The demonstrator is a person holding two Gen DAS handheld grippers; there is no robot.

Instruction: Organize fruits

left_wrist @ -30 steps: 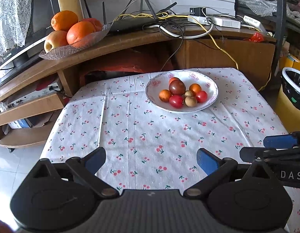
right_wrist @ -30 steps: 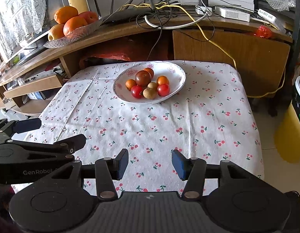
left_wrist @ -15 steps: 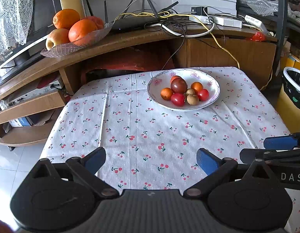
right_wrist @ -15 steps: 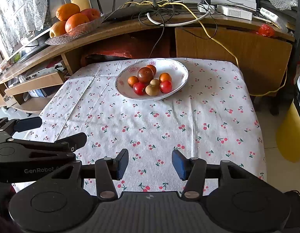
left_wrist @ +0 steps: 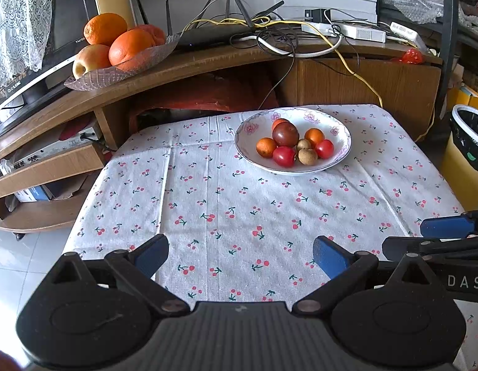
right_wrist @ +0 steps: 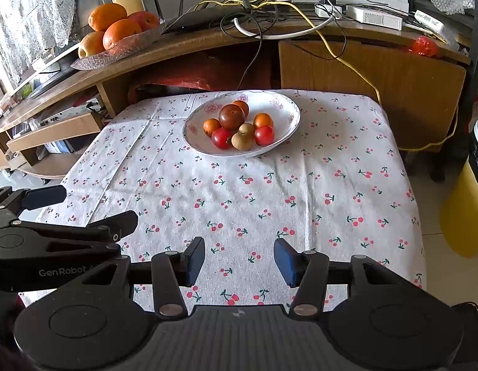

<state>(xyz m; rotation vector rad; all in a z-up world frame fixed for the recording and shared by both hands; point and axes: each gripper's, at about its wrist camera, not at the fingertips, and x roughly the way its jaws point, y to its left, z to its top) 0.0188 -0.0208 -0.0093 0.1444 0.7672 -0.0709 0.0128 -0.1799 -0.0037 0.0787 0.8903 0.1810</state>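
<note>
Above the tablecloth (left_wrist: 226, 204), both hand-held grippers hover empty, jaws apart.

"DAS" stands in white on the right gripper (left_wrist: 446, 235) body at the left wrist view's edge; "GenRobot" marks the left gripper (right_wrist: 81, 207) body. The television (left_wrist: 28, 77) frame's lettering is too small to read.

Daylight enters from my left, through the lace curtain (left_wrist: 19, 21), and falls bright and even on the tablecloth (left_wrist: 239, 204). The floor tiles (left_wrist: 10, 259) glare almost white. Shadows are soft; the bowl (right_wrist: 288, 108) casts a faint one at its near rim. Both my views are sharp at centre, with fisheye bending and dark vignetted corners.
</note>
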